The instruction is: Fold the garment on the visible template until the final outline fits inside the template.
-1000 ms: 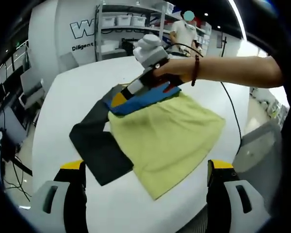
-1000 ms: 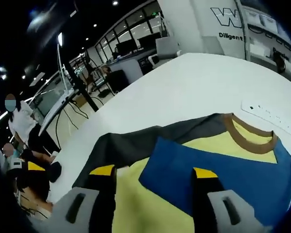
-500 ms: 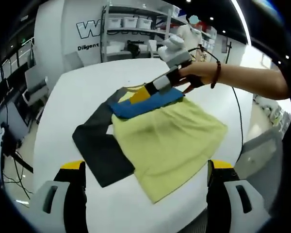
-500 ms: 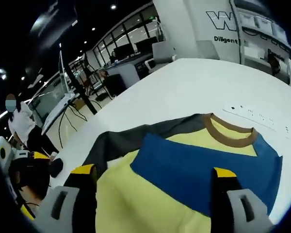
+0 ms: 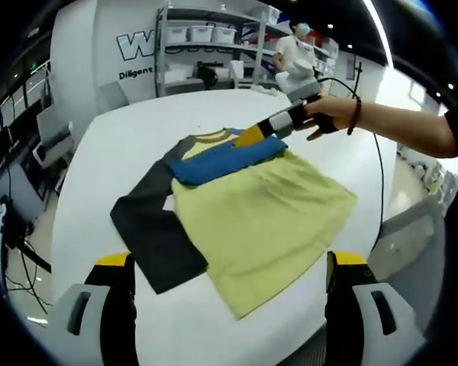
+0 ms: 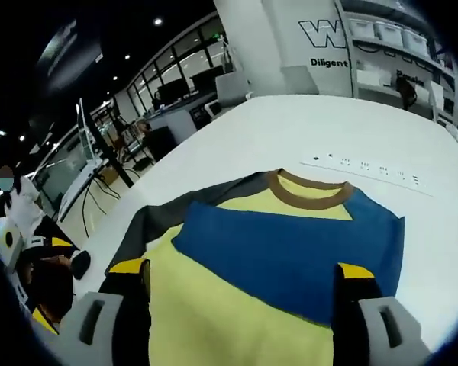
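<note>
right gripper [image 5: 252, 136] withdrawn off blue sleeve [image 6: 290, 255] (jaws spread) | left gripper [image 5: 227, 286] unclenched

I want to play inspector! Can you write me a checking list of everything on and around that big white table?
Surface: white table, mostly bare around the shirt.
Job's things: yellow shirt lies flat; blue sleeve folded across the chest below the brown collar; grey sleeve spread out to the side. Template outline: cannot tell.
Clutter: nothing seen on the table apart from a row of small dark marks.
Grippers: left claw open, above the near table edge, holding nothing; right claw open over the shirt, holding nothing.
Cables: black cable trails off the table's far side.
Surroundings: shelves with bins, desks, people standing.
</note>
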Available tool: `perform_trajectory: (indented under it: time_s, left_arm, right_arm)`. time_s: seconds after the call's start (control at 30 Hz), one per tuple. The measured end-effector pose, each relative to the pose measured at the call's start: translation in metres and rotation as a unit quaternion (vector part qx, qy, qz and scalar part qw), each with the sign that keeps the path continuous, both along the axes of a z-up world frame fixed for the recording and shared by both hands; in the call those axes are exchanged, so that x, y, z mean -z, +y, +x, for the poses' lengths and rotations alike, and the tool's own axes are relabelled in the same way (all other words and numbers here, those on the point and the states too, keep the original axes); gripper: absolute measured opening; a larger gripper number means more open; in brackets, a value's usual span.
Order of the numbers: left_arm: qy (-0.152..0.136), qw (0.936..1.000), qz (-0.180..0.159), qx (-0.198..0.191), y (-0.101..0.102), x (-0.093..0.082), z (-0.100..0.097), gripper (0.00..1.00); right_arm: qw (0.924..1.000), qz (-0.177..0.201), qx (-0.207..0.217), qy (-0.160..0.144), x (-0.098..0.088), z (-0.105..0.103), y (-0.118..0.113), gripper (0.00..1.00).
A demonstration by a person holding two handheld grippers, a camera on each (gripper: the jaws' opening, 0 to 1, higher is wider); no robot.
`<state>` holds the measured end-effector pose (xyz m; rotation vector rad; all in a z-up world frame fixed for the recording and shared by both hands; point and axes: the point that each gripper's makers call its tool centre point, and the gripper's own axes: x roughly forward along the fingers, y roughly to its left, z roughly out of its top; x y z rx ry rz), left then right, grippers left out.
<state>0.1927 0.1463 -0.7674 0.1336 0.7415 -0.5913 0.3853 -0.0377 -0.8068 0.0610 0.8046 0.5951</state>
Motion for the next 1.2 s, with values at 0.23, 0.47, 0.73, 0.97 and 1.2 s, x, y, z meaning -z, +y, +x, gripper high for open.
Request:
perform_trajectory:
  time_s: [0.23, 0.47, 0.73, 0.97, 1.2]
  left_arm:
    - [0.000, 1.0000, 0.000, 0.006, -0.003, 0.000, 0.000, 0.99]
    - [0.001, 0.9999, 0.001, 0.011, -0.005, 0.001, 0.000, 0.99]
    - [0.001, 0.9999, 0.003, 0.013, -0.005, 0.002, 0.000, 0.99]
    - [-0.009, 0.9999, 0.011, 0.010, 0.000, 0.000, 0.001, 0.99]
    - [-0.008, 0.9999, 0.009, 0.007, 0.002, 0.001, 0.001, 0.99]
  right_arm:
    - [0.9993, -0.018, 0.033, -0.004, 0.006, 0.002, -0.037, 0.99]
    - [0.9983, -0.023, 0.053, 0.006, 0.016, -0.002, -0.062, 0.97]
    - [0.9961, -0.019, 0.083, 0.023, 0.029, -0.004, -0.084, 0.79]
    - [0.9942, -0.026, 0.098, 0.035, 0.043, -0.009, -0.100, 0.53]
    - [0.9936, -0.048, 0.096, 0.036, 0.051, -0.015, -0.111, 0.27]
